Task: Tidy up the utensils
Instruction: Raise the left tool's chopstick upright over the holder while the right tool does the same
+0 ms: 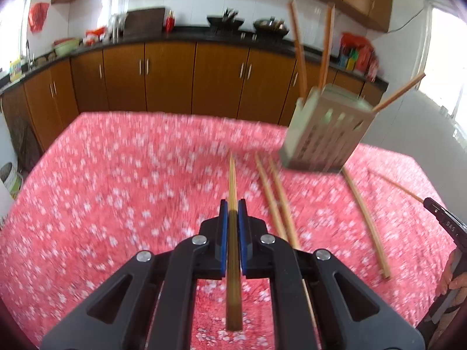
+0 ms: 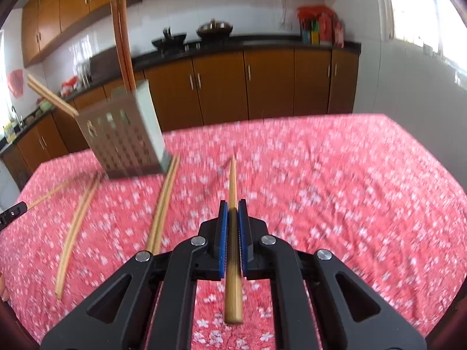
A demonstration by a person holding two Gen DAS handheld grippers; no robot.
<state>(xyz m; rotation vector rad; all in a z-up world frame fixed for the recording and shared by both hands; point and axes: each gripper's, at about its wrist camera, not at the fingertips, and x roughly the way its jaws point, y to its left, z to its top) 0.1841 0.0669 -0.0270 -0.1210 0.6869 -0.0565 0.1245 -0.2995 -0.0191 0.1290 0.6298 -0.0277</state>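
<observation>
Each gripper is clamped on one chopstick: the left gripper [image 1: 232, 207] pinches the left chopstick [image 1: 232, 180], the right gripper [image 2: 232, 207] the right chopstick [image 2: 232, 179], both tips pointing forward over the worktop [image 1: 116, 175]. The slotted holder [image 1: 324, 134] stands ahead, several chopsticks already upright in it and loose chopsticks [image 1: 274, 192] lying beside it. Blur hides whether the held tips are clear of the cloth, probably yes. Tilt each stick upright before lowering it into the holder's open top.

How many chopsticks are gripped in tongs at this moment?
2. One chopstick is clamped in the left tongs; the other chopstick is clamped in the right tongs. Loose chopsticks lie on the tablecloth.
</observation>
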